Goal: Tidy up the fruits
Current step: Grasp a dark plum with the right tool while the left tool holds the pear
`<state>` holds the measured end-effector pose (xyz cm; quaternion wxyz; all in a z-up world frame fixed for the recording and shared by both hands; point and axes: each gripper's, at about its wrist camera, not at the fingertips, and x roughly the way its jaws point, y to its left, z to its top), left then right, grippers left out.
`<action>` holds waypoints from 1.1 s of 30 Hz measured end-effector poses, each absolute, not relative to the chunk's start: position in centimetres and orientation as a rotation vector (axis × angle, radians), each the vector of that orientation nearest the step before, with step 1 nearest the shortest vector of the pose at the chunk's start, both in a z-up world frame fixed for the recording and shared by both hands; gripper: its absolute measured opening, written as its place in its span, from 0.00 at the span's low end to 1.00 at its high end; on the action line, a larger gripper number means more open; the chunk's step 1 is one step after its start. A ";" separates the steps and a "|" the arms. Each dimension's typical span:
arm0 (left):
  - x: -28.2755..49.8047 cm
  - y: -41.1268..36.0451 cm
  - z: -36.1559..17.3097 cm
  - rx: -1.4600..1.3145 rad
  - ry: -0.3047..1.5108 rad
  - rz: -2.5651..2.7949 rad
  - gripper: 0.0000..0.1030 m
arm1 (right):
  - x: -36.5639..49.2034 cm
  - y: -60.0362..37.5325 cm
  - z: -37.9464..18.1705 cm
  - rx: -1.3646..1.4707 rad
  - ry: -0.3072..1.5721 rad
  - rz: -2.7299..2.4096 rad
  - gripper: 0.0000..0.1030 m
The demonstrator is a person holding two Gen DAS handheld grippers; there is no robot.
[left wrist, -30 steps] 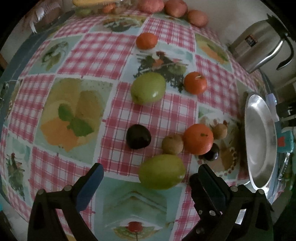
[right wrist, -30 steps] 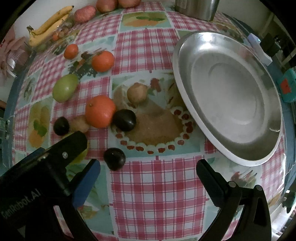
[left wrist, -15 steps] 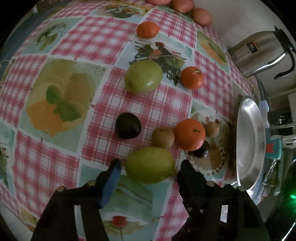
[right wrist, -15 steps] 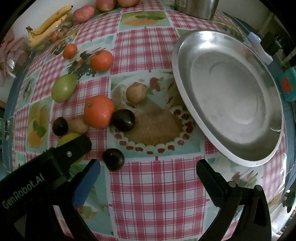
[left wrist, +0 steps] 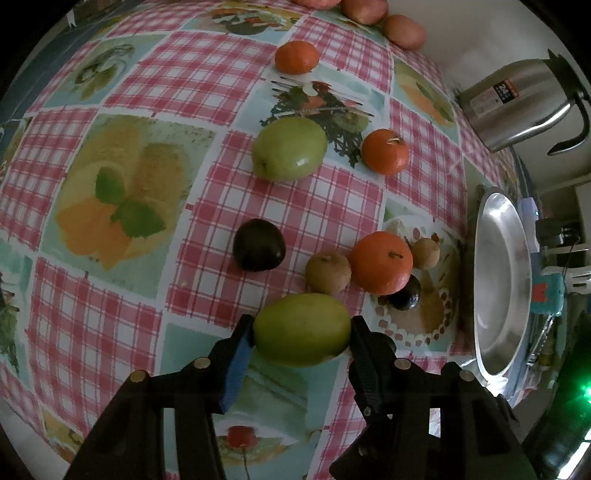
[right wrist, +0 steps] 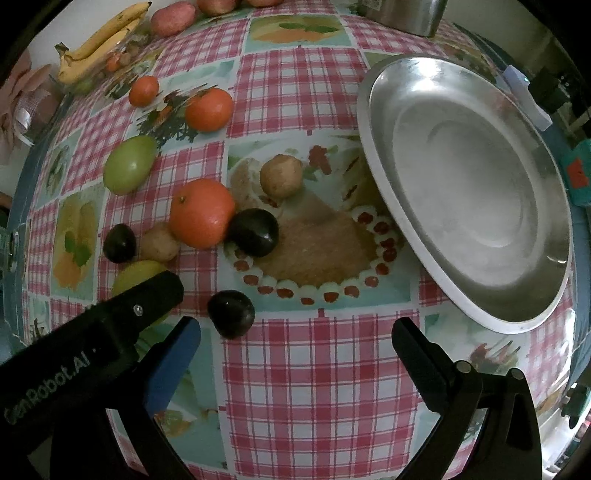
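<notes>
My left gripper is shut on a green mango that rests on the checked tablecloth; both pads touch its sides. Beyond it lie a dark plum, a brown kiwi, a large orange, a second green mango and more oranges. My right gripper is open and empty, low over the cloth, with a dark plum just ahead of its left finger. The steel plate lies to the right, with nothing in it. The left gripper's body covers most of the held mango in the right wrist view.
A steel kettle stands at the back right. Bananas and reddish potatoes lie at the table's far edge. A teal box and small devices sit beyond the plate.
My left gripper moved forward and down and closed its fingers on the near green mango. The right gripper stayed open and almost still.
</notes>
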<state>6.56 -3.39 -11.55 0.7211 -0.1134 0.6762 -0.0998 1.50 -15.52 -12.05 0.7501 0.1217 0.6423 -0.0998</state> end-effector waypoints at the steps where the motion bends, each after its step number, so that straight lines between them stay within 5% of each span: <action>1: 6.5 -3.2 -11.5 -0.246 1.493 -0.213 0.53 | 1.6 -15.5 -12.1 0.265 1.403 -0.217 1.00; 33: 6.1 3.4 -10.6 -0.299 1.454 -0.049 0.53 | 3.6 -10.9 -15.1 0.179 1.401 -0.205 1.00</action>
